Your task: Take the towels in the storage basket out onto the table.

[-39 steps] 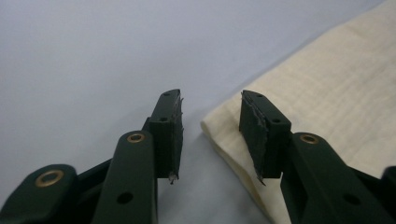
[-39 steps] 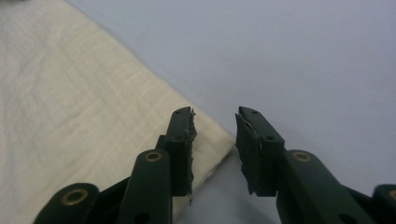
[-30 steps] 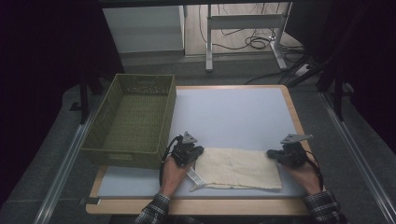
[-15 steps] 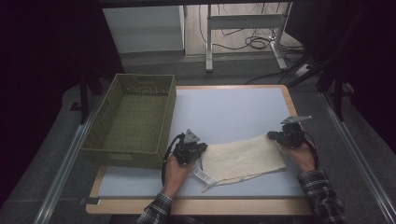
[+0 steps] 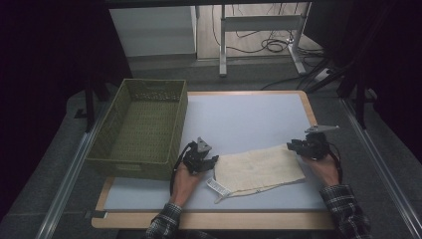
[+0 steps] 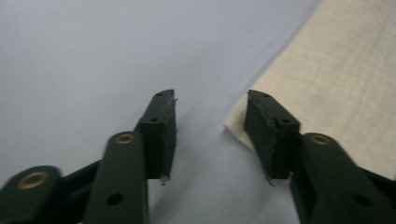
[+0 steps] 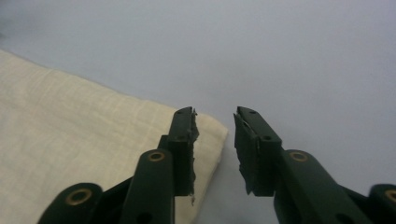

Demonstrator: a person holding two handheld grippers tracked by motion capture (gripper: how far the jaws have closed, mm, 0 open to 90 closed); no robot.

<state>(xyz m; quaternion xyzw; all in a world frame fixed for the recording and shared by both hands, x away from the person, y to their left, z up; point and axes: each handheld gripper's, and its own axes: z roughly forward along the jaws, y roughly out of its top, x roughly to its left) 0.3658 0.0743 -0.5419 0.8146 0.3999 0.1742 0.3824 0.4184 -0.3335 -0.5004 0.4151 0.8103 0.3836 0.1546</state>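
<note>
Cloth [image 5: 261,168] lies lengthwise left-right (far-right corner higher); both grippers' fingers just opened, empty.

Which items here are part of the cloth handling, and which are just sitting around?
In the job:
- cream cloth, lying flat on the table
- left claw, jaws just opened, apart at the cloth's left corner
- right claw, jaws just opened, apart at its right corner

Lying about:
- green woven basket, beside the cloth, nothing seen in it
- cables on the floor beyond

Dim room, dark surroundings, soft shadows, close views slightly blurred, no glare
</note>
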